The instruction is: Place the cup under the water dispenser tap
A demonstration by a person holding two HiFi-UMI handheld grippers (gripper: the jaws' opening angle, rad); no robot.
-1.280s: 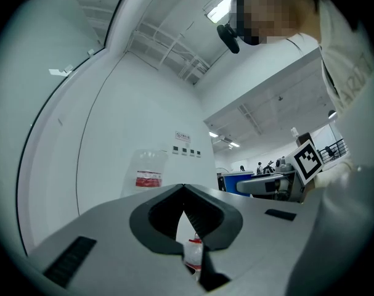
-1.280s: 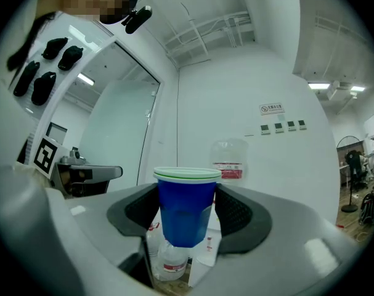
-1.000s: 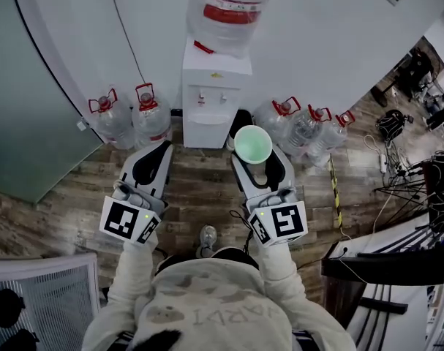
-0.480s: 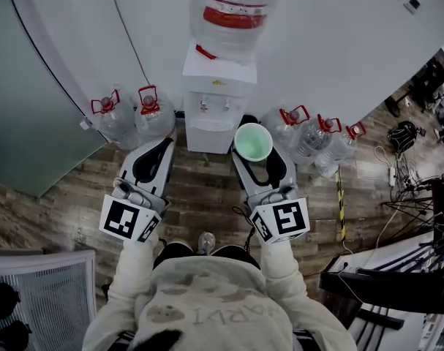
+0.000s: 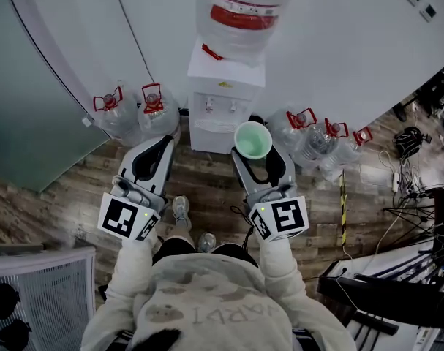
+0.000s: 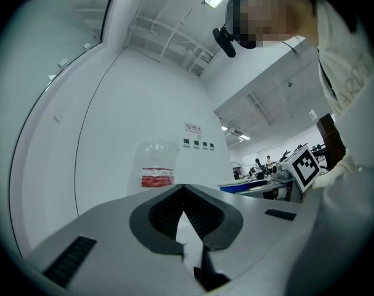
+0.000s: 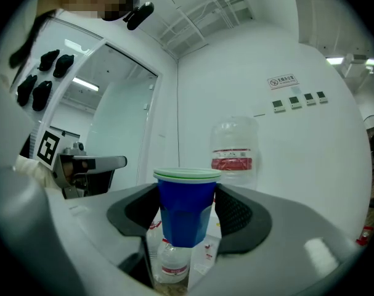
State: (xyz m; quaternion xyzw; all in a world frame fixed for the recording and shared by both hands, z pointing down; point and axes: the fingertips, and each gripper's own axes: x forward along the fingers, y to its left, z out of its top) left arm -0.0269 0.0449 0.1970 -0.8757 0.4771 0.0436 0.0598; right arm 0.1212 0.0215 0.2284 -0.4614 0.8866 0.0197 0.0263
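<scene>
The white water dispenser (image 5: 223, 97) stands against the wall with a big bottle (image 5: 245, 7) on top and its two taps (image 5: 220, 107) over a recess. My right gripper (image 5: 255, 149) is shut on the cup (image 5: 252, 139), upright, just right of and in front of the dispenser. In the right gripper view the cup (image 7: 187, 211) is blue with a green rim, between the two pads, and the dispenser bottle (image 7: 232, 150) rises behind it. My left gripper (image 5: 156, 143) is shut on nothing, left of the dispenser; its tips (image 6: 184, 189) meet.
Spare water jugs with red caps stand on the wooden floor on the dispenser's left (image 5: 130, 112) and right (image 5: 318, 139). Cables (image 5: 412, 189) and dark furniture lie at the right. A glass partition (image 5: 24, 101) is at the left, a white mesh chair (image 5: 39, 291) at lower left.
The person has stepped toward the dispenser, one shoe now forward. Both grippers keep their pose, and the cup has come closer to the dispenser front.
</scene>
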